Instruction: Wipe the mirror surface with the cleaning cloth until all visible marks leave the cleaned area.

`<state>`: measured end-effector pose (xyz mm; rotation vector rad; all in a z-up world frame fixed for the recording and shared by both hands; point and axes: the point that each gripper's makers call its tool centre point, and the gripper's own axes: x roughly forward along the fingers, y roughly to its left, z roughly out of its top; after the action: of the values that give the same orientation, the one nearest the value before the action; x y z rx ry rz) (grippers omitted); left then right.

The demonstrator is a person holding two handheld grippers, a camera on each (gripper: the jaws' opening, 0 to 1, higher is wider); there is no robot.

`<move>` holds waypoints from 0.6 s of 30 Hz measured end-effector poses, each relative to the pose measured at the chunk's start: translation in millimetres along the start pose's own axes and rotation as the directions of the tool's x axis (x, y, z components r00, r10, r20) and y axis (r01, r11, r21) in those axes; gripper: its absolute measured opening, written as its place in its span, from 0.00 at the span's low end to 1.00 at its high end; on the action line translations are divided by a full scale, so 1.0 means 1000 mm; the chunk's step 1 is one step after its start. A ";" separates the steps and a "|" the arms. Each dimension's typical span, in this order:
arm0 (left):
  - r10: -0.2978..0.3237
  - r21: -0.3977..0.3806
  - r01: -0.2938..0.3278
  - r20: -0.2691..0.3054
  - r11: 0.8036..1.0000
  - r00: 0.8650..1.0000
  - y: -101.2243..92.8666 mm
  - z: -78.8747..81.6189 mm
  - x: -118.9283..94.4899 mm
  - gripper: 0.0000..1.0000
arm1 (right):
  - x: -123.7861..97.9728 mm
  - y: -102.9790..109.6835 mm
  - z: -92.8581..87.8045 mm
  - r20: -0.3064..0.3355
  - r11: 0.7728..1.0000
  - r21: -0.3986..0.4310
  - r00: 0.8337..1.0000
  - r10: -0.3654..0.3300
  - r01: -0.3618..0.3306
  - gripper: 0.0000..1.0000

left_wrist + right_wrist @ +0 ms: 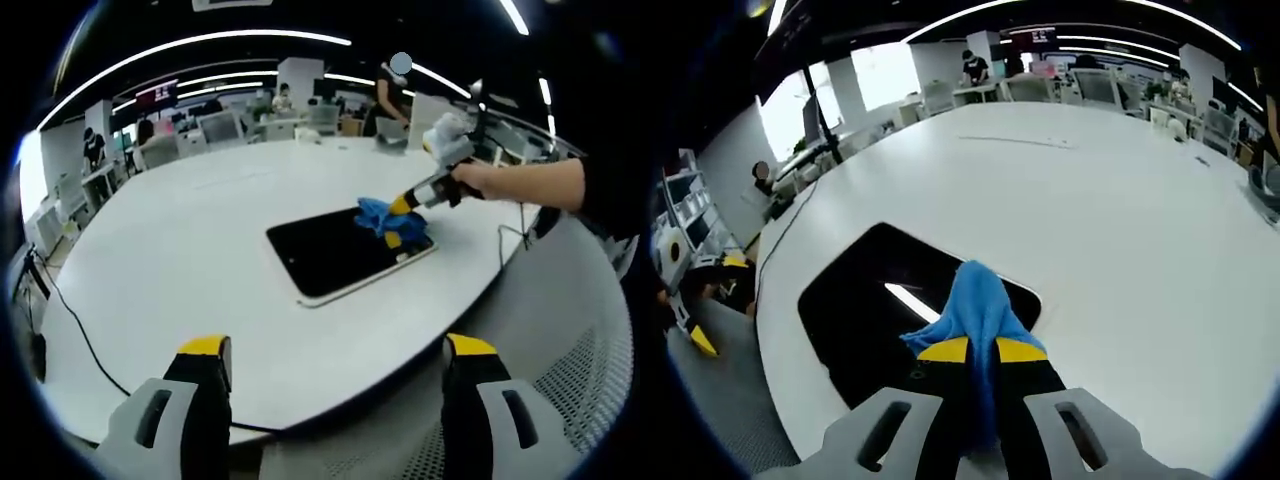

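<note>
Here, in the left gripper view, the left gripper is hovering off the near edge of the bench with its jaws standing wide apart and holding nothing, while the right gripper is reaching in from the right, held in a person's hand, and is pressing the blue cleaning cloth onto the far right corner of the mirror. The mirror is lying flat and unrestrained near the bench's edge, so a hard sideways stroke is likely to be sliding it along the smooth white top, and the left gripper is sitting well apart from it, too far to steady it. The bench is broad, white and rounded, with a dark cable running along its left rim; behind it an open office is showing desks, chairs and a few people under strip lights. In the right gripper view, the right gripper is closed with narrow jaws on the cleaning cloth, which is bunching ahead of the tips and resting on the mirror. Since only a small fold is touching the dark glass, the wipe risks skipping marks, or the hard tips could be scraping the surface if the cloth slips back. A ceiling light is reflecting as a bright bar beside the cloth, which could be masking smears there.
</note>
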<state>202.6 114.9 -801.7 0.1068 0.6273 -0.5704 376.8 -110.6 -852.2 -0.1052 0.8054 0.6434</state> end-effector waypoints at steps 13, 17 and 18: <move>0.006 -0.002 -0.006 0.000 1.000 1.000 0.001 0.000 0.000 0.86 | -0.001 0.006 0.005 -0.004 1.000 0.029 1.000 -0.008 0.008 0.03; 0.010 -0.005 -0.010 -0.005 1.000 1.000 0.001 -0.001 0.000 0.86 | -0.001 0.007 0.006 -0.005 1.000 0.026 1.000 -0.011 0.011 0.03; 0.009 -0.006 -0.009 -0.006 1.000 1.000 0.001 -0.001 0.000 0.86 | -0.001 0.007 0.006 -0.005 1.000 0.026 1.000 -0.011 0.011 0.03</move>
<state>202.3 116.5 -802.8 0.1061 0.6343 -0.5594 375.8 -103.5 -846.3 -0.0875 0.8169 0.6222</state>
